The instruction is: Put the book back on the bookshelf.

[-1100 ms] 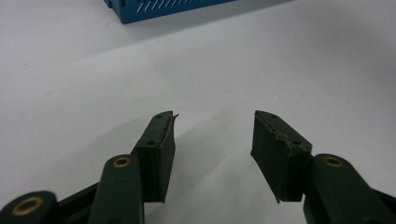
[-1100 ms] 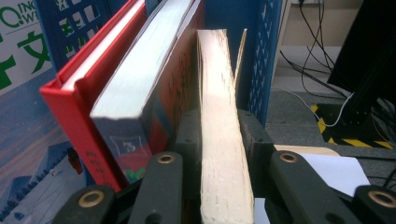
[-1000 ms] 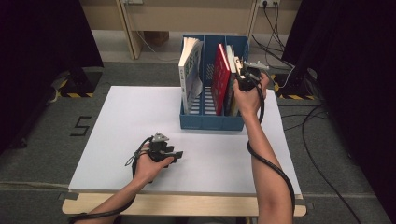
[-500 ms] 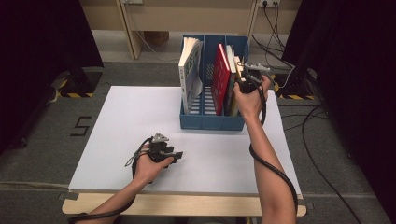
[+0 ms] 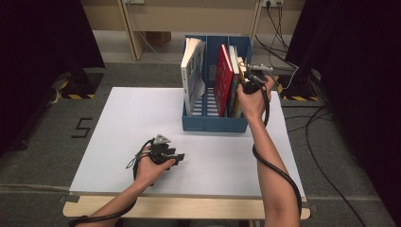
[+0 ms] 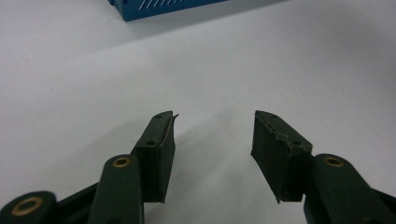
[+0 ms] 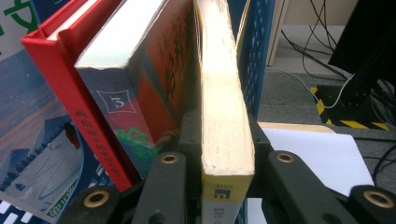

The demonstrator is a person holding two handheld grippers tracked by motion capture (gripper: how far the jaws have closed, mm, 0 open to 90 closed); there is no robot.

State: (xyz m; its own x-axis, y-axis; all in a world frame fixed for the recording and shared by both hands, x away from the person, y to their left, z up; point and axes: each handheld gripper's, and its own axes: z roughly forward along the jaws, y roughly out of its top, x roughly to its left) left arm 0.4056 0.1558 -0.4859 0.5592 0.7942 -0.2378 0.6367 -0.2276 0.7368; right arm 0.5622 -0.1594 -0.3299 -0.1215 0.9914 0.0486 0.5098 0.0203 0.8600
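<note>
Item: yellow-spined book point(image 7: 224, 116), standing upright in the rightmost slot of the blue file rack point(image 5: 215, 124), against the rack's right wall and just beside a book marked "3" point(image 7: 135, 88) and a red book point(image 5: 223, 80).

Holder: right gripper point(image 5: 249, 81), raised at the rack's right end. Its jaws have just been closing and now sit one on each side of the yellow-spined book, pressing on its covers near the top corner.

Idle: left gripper point(image 5: 176, 157), low over the white table point(image 5: 118, 123), well apart from the rack; jaws stand wide with nothing between them.

Handling note: the step looks like drawing the book out of its slot. It would go best lifted straight up along the rack wall, grip kept firm and level so the pages do not fan, the neighbouring book left undisturbed. If the rack starts to tip or slide, the free gripper could steady its front edge.
</note>
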